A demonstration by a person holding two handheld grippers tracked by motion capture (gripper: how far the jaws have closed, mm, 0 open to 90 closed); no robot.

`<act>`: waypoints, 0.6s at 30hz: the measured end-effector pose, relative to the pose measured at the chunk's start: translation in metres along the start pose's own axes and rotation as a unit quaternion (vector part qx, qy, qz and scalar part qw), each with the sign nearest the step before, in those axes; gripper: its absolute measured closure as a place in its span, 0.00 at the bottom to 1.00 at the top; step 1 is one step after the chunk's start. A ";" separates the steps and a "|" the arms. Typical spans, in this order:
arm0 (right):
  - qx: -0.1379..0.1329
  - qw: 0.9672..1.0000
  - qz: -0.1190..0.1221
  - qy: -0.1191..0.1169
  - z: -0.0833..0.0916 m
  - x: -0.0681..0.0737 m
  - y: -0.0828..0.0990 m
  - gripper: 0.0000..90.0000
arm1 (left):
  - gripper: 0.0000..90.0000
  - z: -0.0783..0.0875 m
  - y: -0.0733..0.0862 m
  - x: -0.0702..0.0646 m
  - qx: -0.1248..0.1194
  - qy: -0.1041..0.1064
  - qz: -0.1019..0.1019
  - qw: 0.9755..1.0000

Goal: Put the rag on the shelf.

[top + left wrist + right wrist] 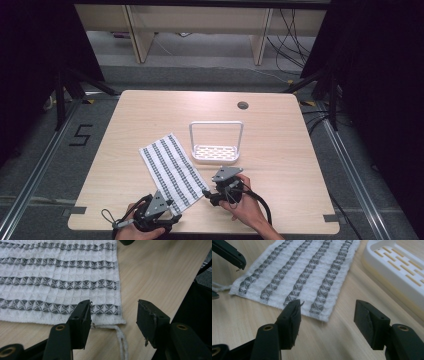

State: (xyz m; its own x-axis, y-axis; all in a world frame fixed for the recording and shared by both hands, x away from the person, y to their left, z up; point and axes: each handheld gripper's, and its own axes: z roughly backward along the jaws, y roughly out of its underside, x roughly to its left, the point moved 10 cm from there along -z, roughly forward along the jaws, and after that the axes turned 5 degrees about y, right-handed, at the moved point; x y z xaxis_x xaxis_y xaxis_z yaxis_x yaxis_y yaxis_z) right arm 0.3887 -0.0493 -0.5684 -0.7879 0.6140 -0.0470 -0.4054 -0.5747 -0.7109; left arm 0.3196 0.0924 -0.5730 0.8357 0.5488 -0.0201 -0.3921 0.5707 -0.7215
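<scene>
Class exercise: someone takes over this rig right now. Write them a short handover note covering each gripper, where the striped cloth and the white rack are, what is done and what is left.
Left gripper: jaws open, straddling the near corner of the striped cloth, the one with the hanging loop; not pinched yet.
Right gripper: jaws open, facing the cloth's other near corner; nothing between them.
Cloth: flat and unfolded on the table, lying at a slant.
White rack: upright just beyond the cloth, nothing on it.
Done: both grippers lined up at the near corners.
Left: probably grip both corners, then lift or fold the cloth.
</scene>
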 end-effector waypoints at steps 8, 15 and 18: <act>0.006 1.000 0.001 0.002 -0.014 0.001 -0.004 0.50 | 0.58 -0.005 0.003 0.004 0.012 0.000 -0.003 1.000; 0.027 1.000 -0.011 -0.002 -0.019 0.001 0.001 0.60 | 0.72 -0.007 0.006 0.008 0.020 -0.007 -0.014 1.000; 0.025 1.000 -0.006 -0.014 -0.020 0.004 0.001 0.72 | 0.80 -0.007 0.006 0.008 0.020 -0.005 -0.018 1.000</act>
State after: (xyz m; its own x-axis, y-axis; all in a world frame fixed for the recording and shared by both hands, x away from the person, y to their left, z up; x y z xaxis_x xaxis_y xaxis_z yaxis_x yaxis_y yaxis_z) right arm 0.3943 -0.0368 -0.5829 -0.7948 0.6066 -0.0183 -0.4373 -0.5935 -0.6757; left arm 0.3271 0.0958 -0.5820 0.8457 0.5336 0.0136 -0.3763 0.6142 -0.6936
